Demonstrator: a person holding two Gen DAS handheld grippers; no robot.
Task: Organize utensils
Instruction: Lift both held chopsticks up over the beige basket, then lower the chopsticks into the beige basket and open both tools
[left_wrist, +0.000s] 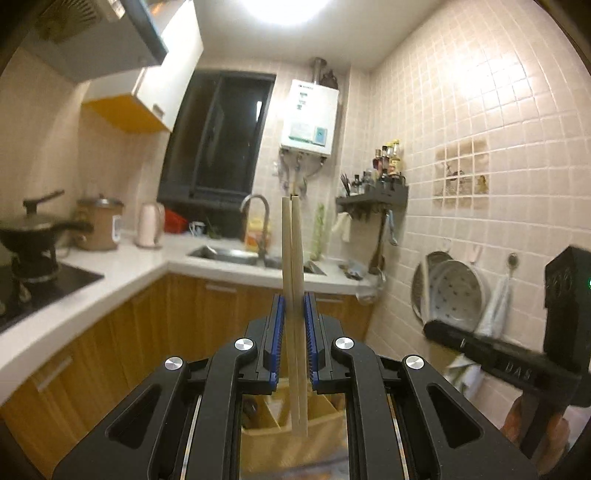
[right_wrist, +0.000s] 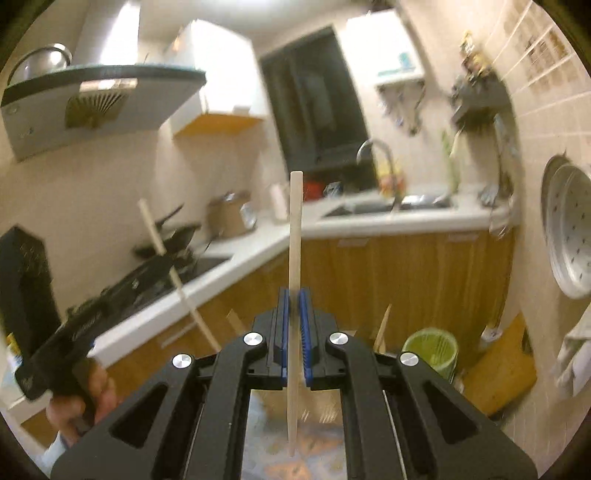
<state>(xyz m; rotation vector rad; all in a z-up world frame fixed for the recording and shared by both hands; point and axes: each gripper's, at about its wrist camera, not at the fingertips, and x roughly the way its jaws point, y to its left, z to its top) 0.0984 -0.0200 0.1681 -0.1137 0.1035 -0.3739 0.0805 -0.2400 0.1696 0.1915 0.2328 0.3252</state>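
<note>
My left gripper (left_wrist: 294, 295) is shut on a pair of pale wooden chopsticks (left_wrist: 293, 251) that stand upright between its blue pads. Their lower ends hang over a wooden divided utensil box (left_wrist: 321, 413) seen below the jaws. My right gripper (right_wrist: 294, 295) is shut on a single pale chopstick (right_wrist: 295, 229), also upright, above the same wooden box (right_wrist: 321, 406). The left gripper with its chopsticks (right_wrist: 162, 243) shows at the left of the right wrist view. The right gripper's body (left_wrist: 517, 362) shows at the right of the left wrist view.
An L-shaped white counter (left_wrist: 140, 258) carries a stove with a black wok (left_wrist: 33, 225), a cooker, a kettle and a sink with tap (left_wrist: 258, 221). A tiled wall (left_wrist: 480, 129) with hung plates is at right. A green bin (right_wrist: 432, 350) and a wooden board (right_wrist: 502, 369) stand low.
</note>
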